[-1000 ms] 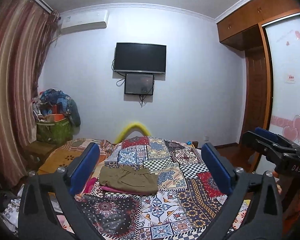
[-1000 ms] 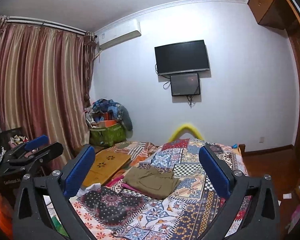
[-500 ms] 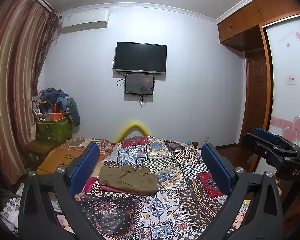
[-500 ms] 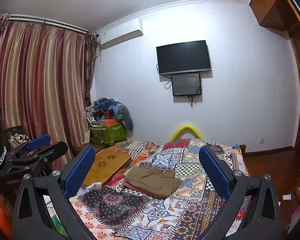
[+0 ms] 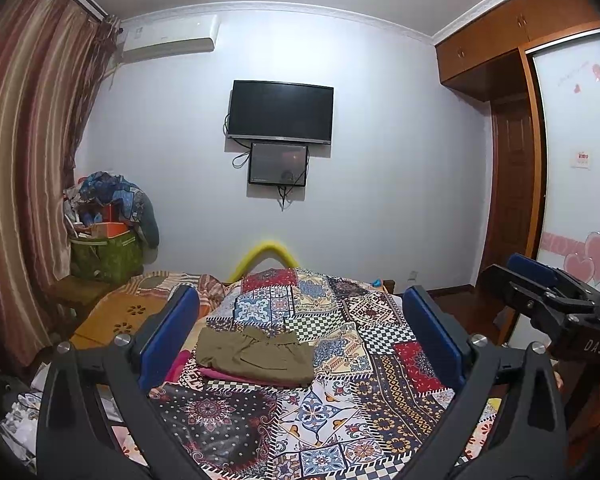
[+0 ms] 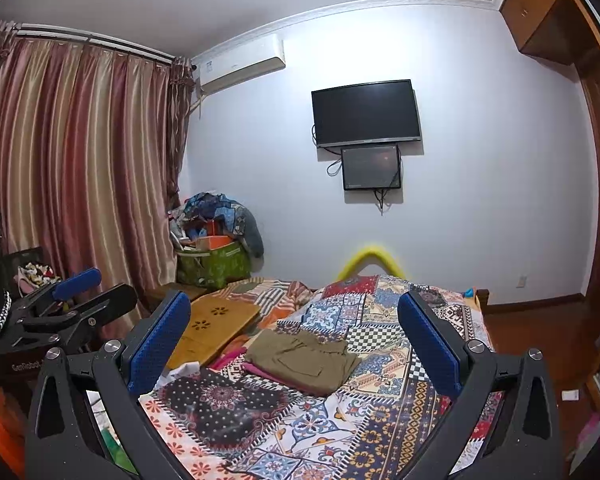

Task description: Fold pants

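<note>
Bed (image 5: 384, 396) under a patchwork quilt (image 6: 384, 408). On the quilt, left of middle: folded olive pants (image 5: 256, 354) atop a pink cloth (image 5: 224, 374). Along the left edge: wooden board (image 6: 216, 330), lying flat, just beside the pink cloth.

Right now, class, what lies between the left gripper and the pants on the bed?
Only bare patterned quilt: nothing else lies between the open left gripper and the pants, as the left wrist view shows.

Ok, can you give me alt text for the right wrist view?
Folded olive pants lie on a patchwork bedspread, framed by the open right hand-held gripper, untouched. The left hand-held gripper shows at left.
</note>
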Demonstrator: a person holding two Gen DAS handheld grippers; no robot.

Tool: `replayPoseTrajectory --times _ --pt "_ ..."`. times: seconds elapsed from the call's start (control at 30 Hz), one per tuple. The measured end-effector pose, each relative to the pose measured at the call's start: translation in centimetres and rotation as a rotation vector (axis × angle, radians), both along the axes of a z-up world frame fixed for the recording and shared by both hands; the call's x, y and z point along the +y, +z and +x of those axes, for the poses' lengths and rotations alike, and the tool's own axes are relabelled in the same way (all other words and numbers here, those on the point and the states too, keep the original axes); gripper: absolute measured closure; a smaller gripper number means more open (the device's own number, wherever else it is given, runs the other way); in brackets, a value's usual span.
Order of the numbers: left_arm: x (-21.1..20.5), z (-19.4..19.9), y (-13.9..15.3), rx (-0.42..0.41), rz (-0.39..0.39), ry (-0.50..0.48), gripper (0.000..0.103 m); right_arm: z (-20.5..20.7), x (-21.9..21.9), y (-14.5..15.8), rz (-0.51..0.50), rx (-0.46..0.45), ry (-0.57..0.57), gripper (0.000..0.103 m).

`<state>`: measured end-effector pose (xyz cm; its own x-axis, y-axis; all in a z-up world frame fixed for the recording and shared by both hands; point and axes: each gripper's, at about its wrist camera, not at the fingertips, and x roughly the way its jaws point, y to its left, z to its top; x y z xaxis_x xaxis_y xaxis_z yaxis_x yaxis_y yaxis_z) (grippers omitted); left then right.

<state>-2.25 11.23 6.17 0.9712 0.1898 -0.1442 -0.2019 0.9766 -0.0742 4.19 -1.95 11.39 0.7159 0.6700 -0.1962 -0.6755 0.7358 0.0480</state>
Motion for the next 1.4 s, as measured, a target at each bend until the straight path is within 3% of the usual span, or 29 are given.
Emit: replayPoseTrajectory --times 1.4 --pt "0.43 0.23 -0.31 0.016 0.006 -0.046 0.000 0.11 -0.68 0.46 0.012 0.001 -0.029 0.000"
